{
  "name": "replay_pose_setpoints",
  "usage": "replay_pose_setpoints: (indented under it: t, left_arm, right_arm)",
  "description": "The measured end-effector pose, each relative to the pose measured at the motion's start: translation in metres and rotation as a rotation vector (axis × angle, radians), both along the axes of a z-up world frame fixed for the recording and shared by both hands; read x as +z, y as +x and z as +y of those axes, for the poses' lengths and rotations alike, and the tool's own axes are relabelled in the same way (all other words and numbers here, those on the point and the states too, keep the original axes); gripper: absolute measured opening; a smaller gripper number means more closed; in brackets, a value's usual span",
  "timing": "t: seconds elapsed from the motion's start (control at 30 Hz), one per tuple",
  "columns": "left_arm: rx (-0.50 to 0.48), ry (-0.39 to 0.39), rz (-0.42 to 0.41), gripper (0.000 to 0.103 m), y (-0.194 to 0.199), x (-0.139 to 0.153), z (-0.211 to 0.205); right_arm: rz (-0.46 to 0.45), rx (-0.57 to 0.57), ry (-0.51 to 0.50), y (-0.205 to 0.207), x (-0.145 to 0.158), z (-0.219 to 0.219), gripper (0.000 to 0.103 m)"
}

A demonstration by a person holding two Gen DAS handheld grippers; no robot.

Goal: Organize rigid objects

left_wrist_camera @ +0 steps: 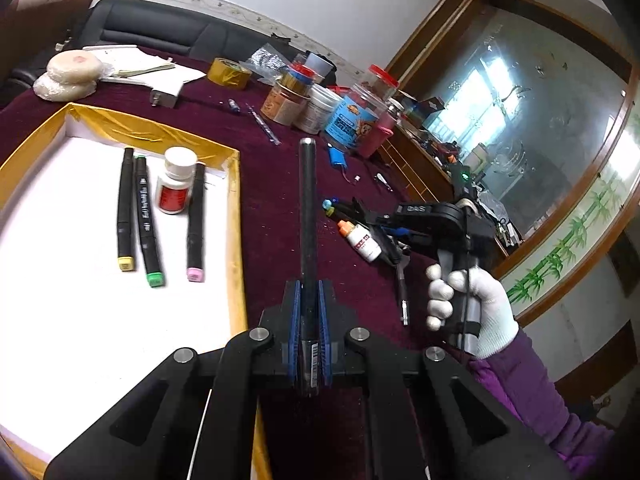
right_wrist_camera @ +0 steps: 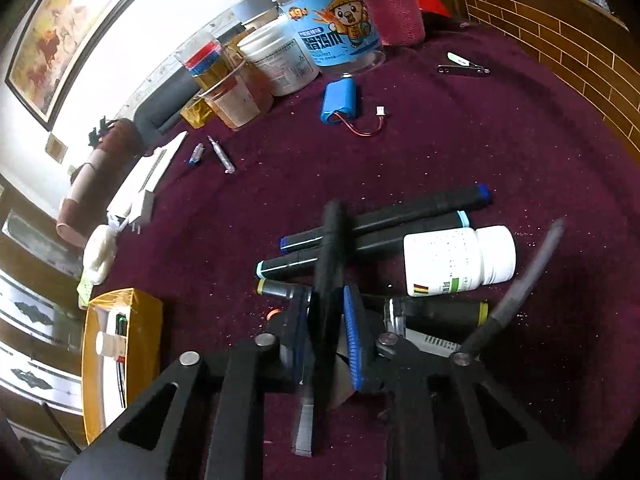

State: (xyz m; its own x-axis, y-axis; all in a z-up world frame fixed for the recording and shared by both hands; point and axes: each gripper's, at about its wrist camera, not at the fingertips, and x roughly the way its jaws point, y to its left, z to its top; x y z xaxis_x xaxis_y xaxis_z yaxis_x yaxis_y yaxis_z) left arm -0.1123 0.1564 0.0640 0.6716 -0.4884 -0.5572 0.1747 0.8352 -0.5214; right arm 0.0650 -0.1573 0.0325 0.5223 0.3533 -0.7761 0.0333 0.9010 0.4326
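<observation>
Left gripper pinches a rigid, light black marker near its base; right gripper clamps another marker mid-barrel, likely slippery.

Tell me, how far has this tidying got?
Done: three black markers and a white pill bottle lie in the yellow-edged white tray. In hand: each gripper clamps a black marker. Left: markers and a white bottle on the maroon cloth.
</observation>
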Motion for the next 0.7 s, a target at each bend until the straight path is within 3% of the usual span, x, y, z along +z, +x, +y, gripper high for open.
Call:
replay_pose_setpoints:
  t: [0.27, 0.47, 0.7]
  left_arm:
    - [0.082, -0.051, -0.002, 0.006, -0.006, 0.009, 0.051]
    - [0.162, -0.053, -0.005, 0.006, -0.017, 0.021, 0.103]
    - [0.205, 0.071, 0.098, 0.007, 0.011, 0.014, 0.141]
  right_arm:
    - [-0.065, 0.102, 0.171, -0.026, 0.031, 0.009, 0.015]
    - [-0.086, 0.262, 0.238, -0.041, 0.052, 0.066, 0.015]
    - [-0.047, 0.454, 0.269, -0.049, 0.052, 0.158, 0.015]
